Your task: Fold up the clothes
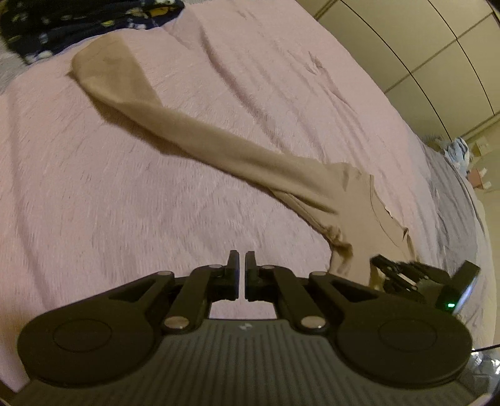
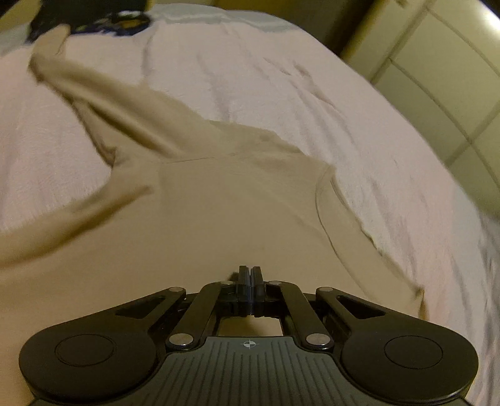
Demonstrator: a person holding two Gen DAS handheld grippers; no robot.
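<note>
A tan long-sleeved top [image 1: 218,146] lies on a pink bedspread [image 1: 93,203], one sleeve stretched toward the far left. My left gripper [image 1: 240,259] hovers over bare bedspread left of the top, its jaws nearly closed with a thin gap and nothing between them. In the right wrist view the top's body [image 2: 218,212] fills the middle, with its sleeves running to the far left. My right gripper [image 2: 250,273] is over the body, its jaws pressed together with nothing seen between them. It also shows in the left wrist view [image 1: 406,271] at the top's edge.
A dark patterned garment [image 1: 78,22] lies at the far left end of the bed, also in the right wrist view [image 2: 93,18]. Pale wardrobe doors [image 1: 422,53] stand beyond the bed on the right. Small items [image 1: 459,153] sit on the floor at far right.
</note>
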